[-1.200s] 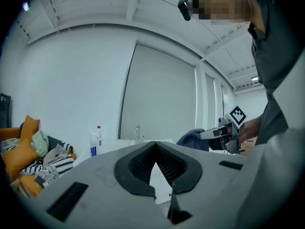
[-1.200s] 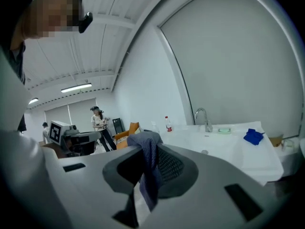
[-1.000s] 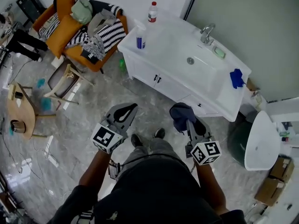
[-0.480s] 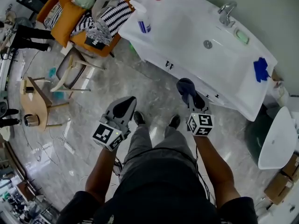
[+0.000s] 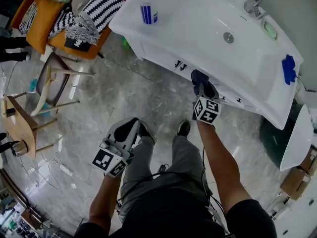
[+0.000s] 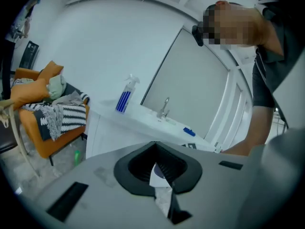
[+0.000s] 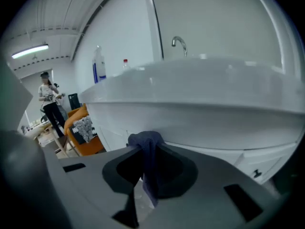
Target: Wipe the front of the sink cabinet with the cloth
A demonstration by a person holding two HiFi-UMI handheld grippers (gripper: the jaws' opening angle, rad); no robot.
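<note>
Striped clothes (image 5: 99, 9) lie heaped on the orange armchair (image 5: 43, 28).

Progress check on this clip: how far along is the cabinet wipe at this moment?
Done: the dark blue cloth is picked up and pinched in the right gripper. In hand: that gripper holds the cloth up against or just off the white sink cabinet front; contact cannot be confirmed. Left: the wiping itself, since no wiped patch shows. The left gripper hangs shut and empty, away from the cabinet.

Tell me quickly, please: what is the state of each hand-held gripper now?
Left hand-held gripper: closed, empty.
Right hand-held gripper: closed on the dark blue cloth.
</note>
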